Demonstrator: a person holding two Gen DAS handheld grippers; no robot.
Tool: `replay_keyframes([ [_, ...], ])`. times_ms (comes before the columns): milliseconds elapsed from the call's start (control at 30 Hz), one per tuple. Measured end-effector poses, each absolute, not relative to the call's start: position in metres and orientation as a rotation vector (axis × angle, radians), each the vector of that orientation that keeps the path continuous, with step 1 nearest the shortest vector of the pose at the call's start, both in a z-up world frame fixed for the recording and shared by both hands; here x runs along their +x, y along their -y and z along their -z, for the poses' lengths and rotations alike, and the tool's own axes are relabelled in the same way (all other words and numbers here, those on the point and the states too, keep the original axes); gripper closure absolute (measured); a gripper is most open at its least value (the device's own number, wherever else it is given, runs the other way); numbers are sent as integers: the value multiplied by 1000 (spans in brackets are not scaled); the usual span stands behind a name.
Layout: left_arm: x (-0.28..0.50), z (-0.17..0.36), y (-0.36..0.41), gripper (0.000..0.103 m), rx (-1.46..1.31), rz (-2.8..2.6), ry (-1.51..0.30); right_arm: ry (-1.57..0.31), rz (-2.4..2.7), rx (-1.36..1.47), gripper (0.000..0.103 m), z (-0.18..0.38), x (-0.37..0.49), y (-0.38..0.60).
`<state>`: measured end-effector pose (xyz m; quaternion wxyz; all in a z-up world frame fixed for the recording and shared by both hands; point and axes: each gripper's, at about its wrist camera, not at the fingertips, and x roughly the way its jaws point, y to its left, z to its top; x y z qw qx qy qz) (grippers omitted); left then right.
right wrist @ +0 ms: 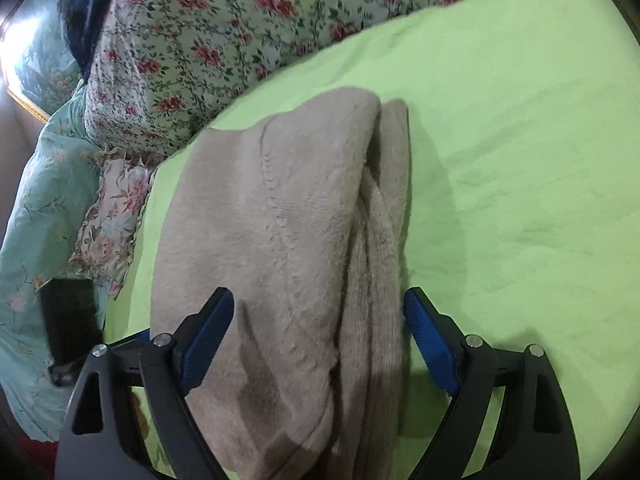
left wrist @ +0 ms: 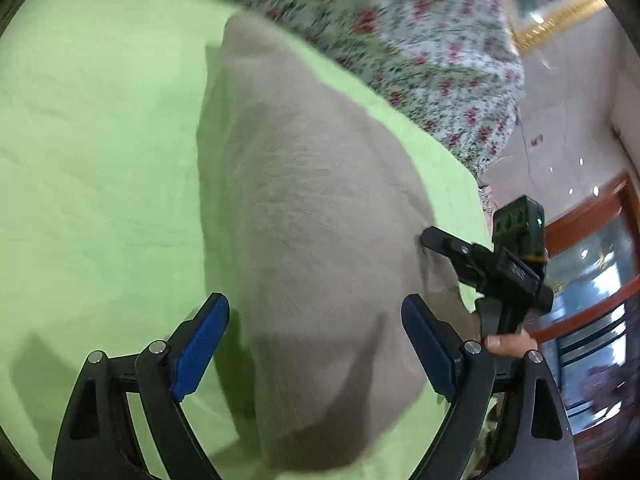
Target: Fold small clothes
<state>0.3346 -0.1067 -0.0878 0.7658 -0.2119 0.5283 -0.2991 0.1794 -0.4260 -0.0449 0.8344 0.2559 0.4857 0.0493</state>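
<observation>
Left wrist view: the left gripper (left wrist: 316,344) hangs released, its two blue pads set wide apart with nothing pinched. Between and just ahead of its fingers lies the beige knit garment (left wrist: 320,200), folded into a long soft bundle that runs away from the tongs across the green sheet (left wrist: 100,140). To the right of the tongs, at the garment's far edge, the right gripper (left wrist: 436,240) shows as a black frame with its camera block, and a bit of the person's hand (left wrist: 508,345) grips its handle. Beyond the sheet, a floral bedspread (left wrist: 420,40) is blurred.

Right wrist view: the right gripper (right wrist: 320,340) also stands released, pads wide, pressing nothing. The beige knit garment (right wrist: 280,220) fills the gap between its fingers and stretches forward, a folded-over layer on the left and a narrower ridged strip along the right. Green sheet (right wrist: 520,160) spreads right of the tongs; the floral bedspread (right wrist: 200,40) and a pale turquoise quilt (right wrist: 40,200) lie left and beyond.
</observation>
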Motion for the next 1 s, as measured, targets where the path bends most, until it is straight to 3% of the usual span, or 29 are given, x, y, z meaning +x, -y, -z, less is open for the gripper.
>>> replay_keyframes([
  [133, 355, 106, 115, 15, -499, 687, -1150, -1049, -137, 620, 16, 59, 191, 432],
  [167, 353, 107, 116, 24, -497, 698, -1145, -1045, -144, 631, 20, 60, 193, 432],
  [200, 354, 110, 118, 34, -503, 708, -1155, -1049, -148, 627, 40, 61, 194, 429],
  [233, 354, 112, 119, 38, -516, 711, -1169, -1062, -159, 622, 48, 63, 196, 425],
  [300, 351, 112, 117, 51, -524, 717, -1163, -1079, -142, 600, 54, 65, 197, 414],
  [367, 342, 102, 114, 56, -501, 721, -1136, -1064, -136, 574, 59, 58, 195, 404],
  [767, 252, 32, -15, 58, -422, 614, -1005, -970, -375, 521, 64, 35, 180, 265],
  [1000, 211, 56, -75, 53, -406, 497, -1051, -1044, -438, 469, 64, 70, 180, 198],
])
